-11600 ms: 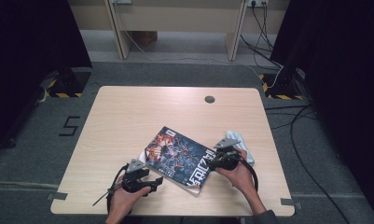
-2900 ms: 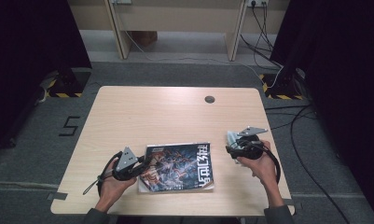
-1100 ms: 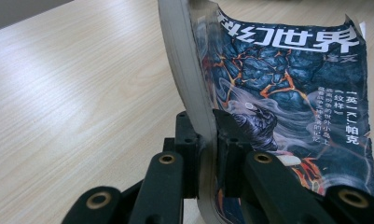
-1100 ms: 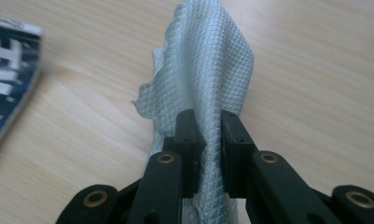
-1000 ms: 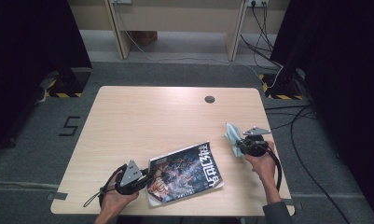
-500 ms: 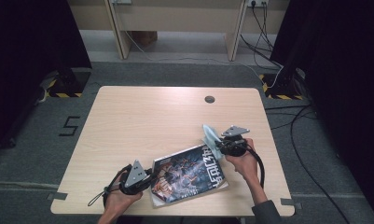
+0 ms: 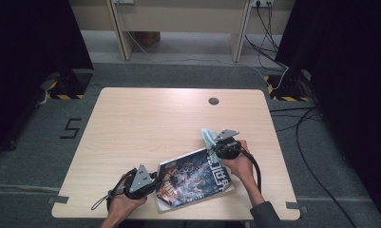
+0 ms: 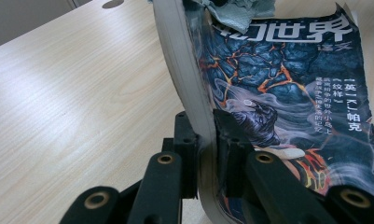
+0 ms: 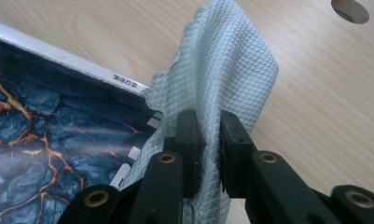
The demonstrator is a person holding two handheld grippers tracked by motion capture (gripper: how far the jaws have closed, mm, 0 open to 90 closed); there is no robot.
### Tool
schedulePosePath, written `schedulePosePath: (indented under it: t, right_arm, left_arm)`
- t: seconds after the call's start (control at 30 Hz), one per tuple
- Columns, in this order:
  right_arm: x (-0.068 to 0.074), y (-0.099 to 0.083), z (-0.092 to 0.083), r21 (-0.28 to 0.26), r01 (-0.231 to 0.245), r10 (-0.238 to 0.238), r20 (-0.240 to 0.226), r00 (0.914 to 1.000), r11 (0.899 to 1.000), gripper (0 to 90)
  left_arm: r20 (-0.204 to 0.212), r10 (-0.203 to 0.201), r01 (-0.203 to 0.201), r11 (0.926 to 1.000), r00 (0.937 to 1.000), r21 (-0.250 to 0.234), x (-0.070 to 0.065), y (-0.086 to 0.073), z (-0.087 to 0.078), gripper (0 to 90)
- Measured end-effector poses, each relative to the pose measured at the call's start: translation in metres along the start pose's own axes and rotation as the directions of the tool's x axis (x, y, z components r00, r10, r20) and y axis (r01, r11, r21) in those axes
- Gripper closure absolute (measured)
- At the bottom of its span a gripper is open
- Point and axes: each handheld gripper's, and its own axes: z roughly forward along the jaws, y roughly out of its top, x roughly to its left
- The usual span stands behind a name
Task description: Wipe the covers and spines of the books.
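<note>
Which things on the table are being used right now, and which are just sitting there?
In use:
- book, clamped by the left gripper
- cloth, pinched in the right gripper, over the book's corner

Just there:
- round hole in the table

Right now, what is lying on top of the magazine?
A pale cloth, pinched in the right gripper, rests on the top corner of the magazine. It covers part of the white title there. The left gripper clamps the magazine's edge.

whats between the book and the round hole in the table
Bare wood in the high view: nothing lies between the book and the round hole, save the cloth at the book's corner.
</note>
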Motion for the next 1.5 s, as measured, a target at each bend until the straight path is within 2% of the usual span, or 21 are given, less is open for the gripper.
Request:
schedulePosePath:
  t: [0.03,0.17,0.4,0.47,0.57,0.73,0.87,1.0,1.1,1.17,1.37,1.5]
  right_arm:
    - [-0.002,0.000,0.002,-0.005,-0.018,0.018,-0.005,0.9998,1.000,73.3]
    - [-0.006,-0.001,0.007,0.006,-0.025,0.025,-0.014,0.9996,1.000,73.0]
    - [-0.005,0.001,0.009,0.013,0.015,-0.015,-0.022,0.9996,1.000,81.1]
    - [-0.002,0.003,0.007,-0.003,0.027,-0.027,-0.036,0.9990,1.000,81.7]
    - [0.005,0.009,0.004,-0.029,0.053,-0.055,-0.069,0.9961,0.998,82.1]
    - [0.028,0.024,-0.004,-0.068,0.119,-0.127,-0.115,0.9853,0.991,82.0]
    - [0.041,0.031,-0.008,-0.067,0.185,-0.191,-0.103,0.9762,0.981,82.1]
    - [0.035,0.029,-0.007,-0.062,0.173,-0.178,-0.096,0.9793,0.983,82.5]
    - [0.027,0.025,-0.005,-0.033,0.194,-0.196,-0.050,0.9794,0.980,82.5]
    - [0.025,0.023,-0.005,-0.041,0.172,-0.174,-0.063,0.9827,0.984,82.5]
    - [0.044,0.034,-0.012,-0.083,0.221,-0.229,-0.109,0.9673,0.972,82.4]
    - [0.059,0.041,-0.018,-0.114,0.222,-0.237,-0.152,0.9594,0.968,82.4]
  left_arm:
    - [0.000,0.004,-0.004,1.0000,1.0000,-0.002,-0.001,0.000,0.000,80.1]
    - [0.000,0.021,-0.021,0.9998,0.9998,0.002,-0.002,0.001,0.000,79.8]
    - [-0.003,0.028,-0.028,0.9996,0.9996,0.001,-0.002,0.001,0.001,79.5]
    - [-0.003,0.030,-0.030,0.9995,0.9995,-0.001,-0.002,0.001,0.001,79.5]
    - [-0.004,0.037,-0.037,0.9993,0.9993,-0.001,-0.003,0.002,0.001,79.3]
    - [-0.003,0.038,-0.038,0.9993,0.9993,-0.002,-0.003,0.002,0.002,79.2]
    - [-0.002,0.039,-0.039,0.9992,0.9993,-0.004,-0.003,0.002,0.002,79.1]
    - [-0.002,0.044,-0.044,0.9990,0.9990,-0.006,-0.003,0.002,0.002,79.3]
    - [-0.007,0.054,-0.054,0.9985,0.9985,-0.009,-0.004,0.003,0.002,79.3]
    - [-0.007,0.053,-0.053,0.9985,0.9986,-0.010,-0.004,0.003,0.002,79.4]
    - [-0.008,0.054,-0.054,0.9985,0.9985,-0.006,-0.004,0.003,0.002,79.2]
    - [-0.008,0.053,-0.053,0.9986,0.9986,-0.006,-0.004,0.003,0.002,79.0]
